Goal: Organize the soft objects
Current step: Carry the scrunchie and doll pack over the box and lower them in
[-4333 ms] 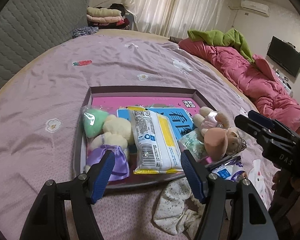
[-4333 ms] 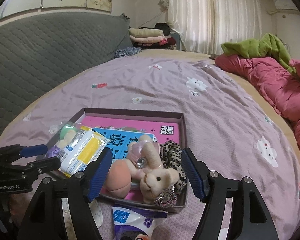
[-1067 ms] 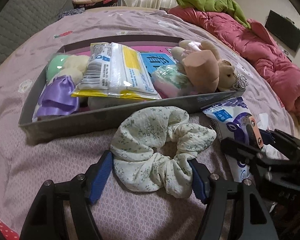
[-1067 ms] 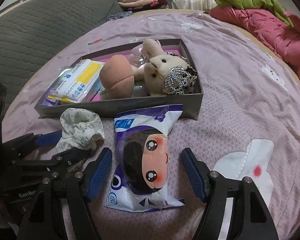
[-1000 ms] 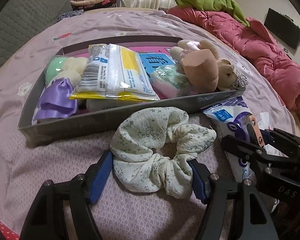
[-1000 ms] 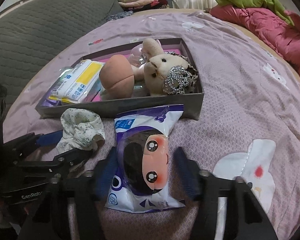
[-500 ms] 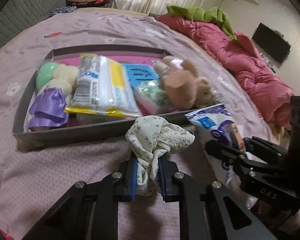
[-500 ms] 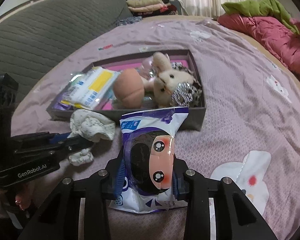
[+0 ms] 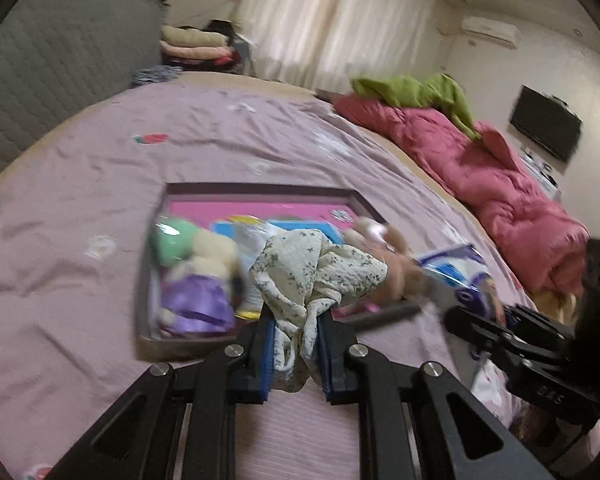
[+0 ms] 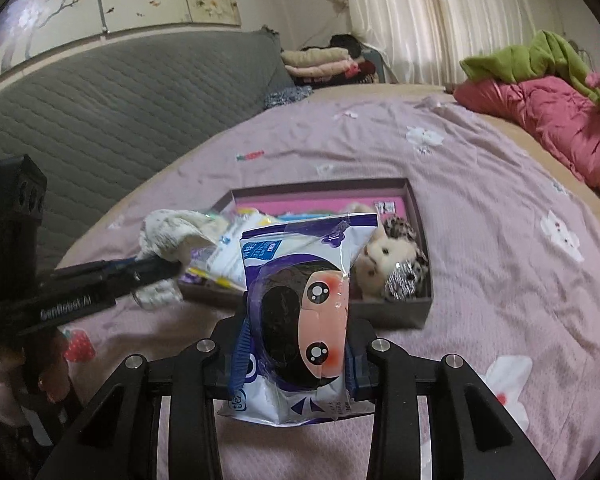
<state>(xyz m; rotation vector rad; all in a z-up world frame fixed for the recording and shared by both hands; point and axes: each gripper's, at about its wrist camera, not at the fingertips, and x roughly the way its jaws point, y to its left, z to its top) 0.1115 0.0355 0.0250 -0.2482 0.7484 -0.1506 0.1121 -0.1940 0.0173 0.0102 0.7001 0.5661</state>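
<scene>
My left gripper is shut on a cream floral scrunchie, which hangs lifted above the bed in front of the grey box. My right gripper is shut on a purple and white packet with a cartoon face, also raised off the bedspread. The box holds a plush rabbit, a white and yellow packet, a purple bow and a green soft toy. In the right wrist view the left gripper carries the scrunchie at the box's left end.
The lilac bedspread lies all around the box. A pink quilt with a green garment runs along the right. A grey padded headboard and folded clothes stand behind. A hand holds the left gripper.
Both grippers closed, the left on the scrunchie and the right on the cartoon packet, and both have lifted their loads off the bed toward the box.
</scene>
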